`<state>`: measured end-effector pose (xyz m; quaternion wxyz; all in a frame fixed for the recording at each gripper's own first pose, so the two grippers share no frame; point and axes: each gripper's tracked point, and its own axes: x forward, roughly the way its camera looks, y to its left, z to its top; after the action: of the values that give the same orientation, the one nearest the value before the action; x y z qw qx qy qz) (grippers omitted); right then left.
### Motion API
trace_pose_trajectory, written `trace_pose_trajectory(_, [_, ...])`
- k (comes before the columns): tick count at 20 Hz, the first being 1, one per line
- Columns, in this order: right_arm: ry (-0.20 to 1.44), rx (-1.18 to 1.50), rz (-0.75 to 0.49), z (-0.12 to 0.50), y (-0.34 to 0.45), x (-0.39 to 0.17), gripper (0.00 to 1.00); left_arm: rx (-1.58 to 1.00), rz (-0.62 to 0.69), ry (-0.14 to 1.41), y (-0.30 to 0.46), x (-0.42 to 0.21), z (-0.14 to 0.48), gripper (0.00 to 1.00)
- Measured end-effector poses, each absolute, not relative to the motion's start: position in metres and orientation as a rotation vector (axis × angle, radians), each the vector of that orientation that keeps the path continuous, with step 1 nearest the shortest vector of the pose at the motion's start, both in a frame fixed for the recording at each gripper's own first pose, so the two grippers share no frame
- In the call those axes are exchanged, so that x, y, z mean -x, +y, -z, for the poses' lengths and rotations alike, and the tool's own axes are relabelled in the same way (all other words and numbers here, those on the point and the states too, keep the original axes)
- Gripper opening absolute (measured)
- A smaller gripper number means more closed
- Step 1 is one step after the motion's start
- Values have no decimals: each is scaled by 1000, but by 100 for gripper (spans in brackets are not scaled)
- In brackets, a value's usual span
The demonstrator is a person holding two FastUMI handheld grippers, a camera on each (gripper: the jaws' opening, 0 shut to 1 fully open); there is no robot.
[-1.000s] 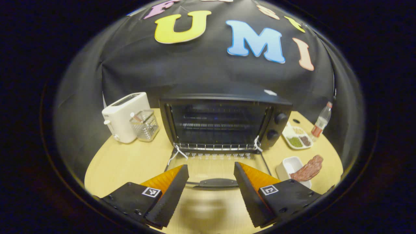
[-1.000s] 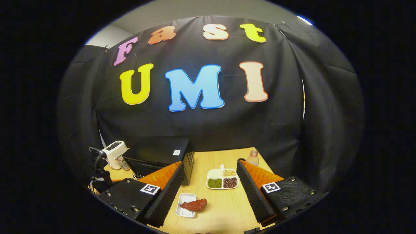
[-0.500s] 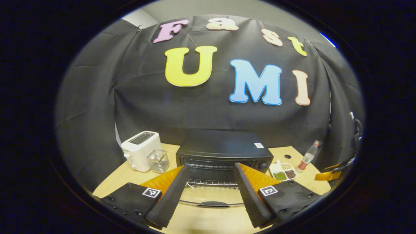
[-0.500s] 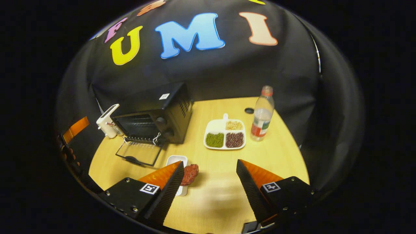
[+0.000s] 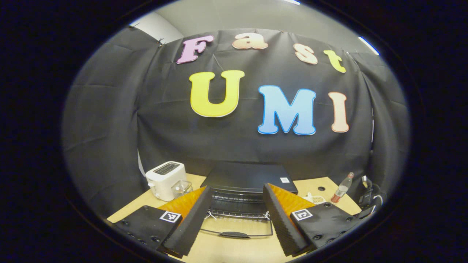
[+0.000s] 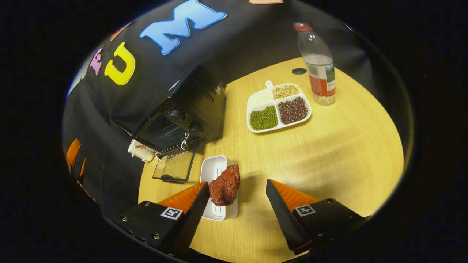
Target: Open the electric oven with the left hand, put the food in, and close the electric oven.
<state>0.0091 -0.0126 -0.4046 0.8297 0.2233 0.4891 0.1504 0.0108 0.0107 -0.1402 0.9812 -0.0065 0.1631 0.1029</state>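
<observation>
Right gripper view: your right gripper [image 6: 237, 212] spread, empty, above one red meat piece [image 6: 225, 184] on one white tray [image 6: 215, 171] | one electric oven [image 6: 182, 113], door [image 6: 174, 166] down | three-compartment bean dish [image 6: 260, 100], one bottle [image 6: 317, 65] | left gripper view: your left gripper [image 5: 237, 223] apart, holding nothing, facing the oven; one toaster [image 5: 166, 175].

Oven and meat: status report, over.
Both grippers open, empty. Oven door down flat. Meat on white tray, right gripper just short of it. Nothing between meat and oven.
</observation>
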Motion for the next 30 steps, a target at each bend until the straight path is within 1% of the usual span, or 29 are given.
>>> trace_pose_trajectory(1, [1051,-497,-325,410,-11,-9,84,8,-219,321,10,-9,136,98])
trace_pose_trajectory(2, [1064,-541,-345,413,-6,-8,82,2,-232,318,11,-7,133,98])
trace_pose_trajectory(3, [1074,-598,-373,413,0,-7,73,-4,-245,317,11,-4,130,98])
trace_pose_trajectory(4, [1078,-644,-386,414,5,-7,70,-11,-257,317,11,-1,130,98])
trace_pose_trajectory(5, [1085,-674,-383,420,6,-9,56,-14,-265,318,11,2,128,98])
trace_pose_trajectory(6, [1085,-732,-386,417,9,-9,47,-15,-268,320,9,4,128,98])
trace_pose_trajectory(7, [1106,-789,-360,418,9,-10,30,-14,-268,323,8,5,126,98])
trace_pose_trajectory(8, [1132,-839,-354,418,15,-9,23,-11,-263,320,6,6,124,98])
trace_pose_trajectory(10, [1163,-889,-384,416,17,-1,22,-15,-250,306,5,4,118,98])
trace_pose_trajectory(12, [1151,-900,-372,413,19,-3,11,-7,-233,301,4,1,115,99])
trace_pose_trajectory(13, [1138,-891,-357,411,18,-4,10,-4,-220,294,3,-1,112,99])
trace_pose_trajectory(14, [1119,-880,-340,406,15,-5,5,-2,-206,289,3,-2,111,99])
trace_pose_trajectory(16, [1081,-909,-326,389,16,-9,4,3,-180,284,6,-4,108,99])
trace_pose_trajectory(17, [1062,-921,-325,380,21,-10,10,11,-169,276,9,-5,105,99])
trace_pose_trajectory(18, [1041,-927,-331,369,25,-11,4,22,-158,267,12,-7,102,99])
trace_pose_trajectory(24, [914,-984,-427,301,71,-9,4,26,-90,191,42,-7,73,98])
trace_pose_trajectory(27, [872,-1002,-469,280,106,-9,4,16,-46,139,56,-5,51,98])
trace_pose_trajectory(30, [847,-1017,-473,271,137,-17,4,24,1,125,71,-3,46,99])
